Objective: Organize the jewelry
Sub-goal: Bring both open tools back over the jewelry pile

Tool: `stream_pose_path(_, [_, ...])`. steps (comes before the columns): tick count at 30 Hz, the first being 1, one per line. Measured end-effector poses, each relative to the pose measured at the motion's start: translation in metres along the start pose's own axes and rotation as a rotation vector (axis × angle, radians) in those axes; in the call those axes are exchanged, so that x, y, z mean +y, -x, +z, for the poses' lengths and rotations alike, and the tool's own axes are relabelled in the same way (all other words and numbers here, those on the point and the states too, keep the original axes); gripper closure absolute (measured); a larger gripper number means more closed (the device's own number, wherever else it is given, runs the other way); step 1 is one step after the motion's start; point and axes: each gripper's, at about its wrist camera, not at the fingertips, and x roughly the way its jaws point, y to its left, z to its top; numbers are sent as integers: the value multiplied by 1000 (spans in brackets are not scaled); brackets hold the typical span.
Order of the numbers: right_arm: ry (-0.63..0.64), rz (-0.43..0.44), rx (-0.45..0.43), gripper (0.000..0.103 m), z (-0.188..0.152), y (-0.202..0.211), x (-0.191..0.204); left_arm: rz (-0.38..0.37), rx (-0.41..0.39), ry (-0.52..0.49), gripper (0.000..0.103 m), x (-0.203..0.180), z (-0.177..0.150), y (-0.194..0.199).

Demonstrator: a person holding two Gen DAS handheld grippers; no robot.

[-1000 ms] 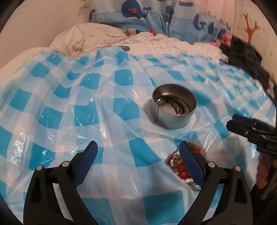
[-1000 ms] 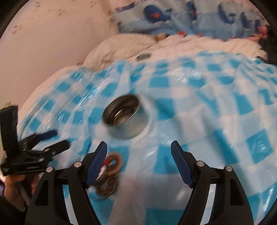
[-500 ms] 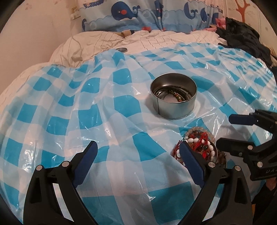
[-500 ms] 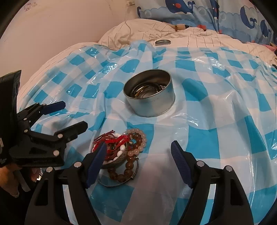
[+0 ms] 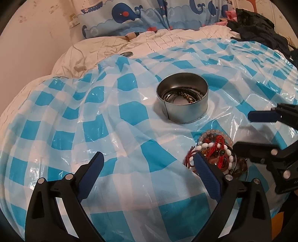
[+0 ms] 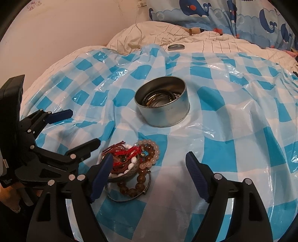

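Observation:
A round metal tin (image 5: pixel 182 100) with several bracelets inside sits on the blue-checked plastic sheet (image 5: pixel 93 104); it also shows in the right wrist view (image 6: pixel 162 104). A pile of bead and red cord bracelets (image 5: pixel 216 152) lies just in front of it, heaped on a small metal dish (image 6: pixel 123 173). My left gripper (image 5: pixel 149 163) is open and empty, its right finger beside the pile. My right gripper (image 6: pixel 150 163) is open and empty, its left finger at the pile's left edge. Each gripper shows in the other's view (image 5: pixel 260 134) (image 6: pixel 74 128).
A tin lid (image 6: pixel 176 46) lies on the white quilt (image 6: pixel 204 41) behind the sheet. A whale-print pillow (image 5: pixel 158 13) and dark clothes (image 5: pixel 260 31) are at the back. A wall (image 6: pixel 65 28) runs along the left.
Both grippers have pulled back and steadied, so the bracelet pile has come into full view between them. Both stay open. The tin has not moved.

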Motion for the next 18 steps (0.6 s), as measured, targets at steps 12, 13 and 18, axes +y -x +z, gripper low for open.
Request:
stream_pose_path(12, [-252, -14, -81, 19, 11, 20, -55, -339, -114, -176, 8, -22, -14, 27])
stream_pose_path(13, [-257, -6, -75, 19, 11, 19, -55, -355, -122, -192, 8, -25, -15, 29])
stream_pose_path(18, [-247, 13, -66, 19, 10, 18, -51, -371, -122, -175, 8, -32, -13, 22])
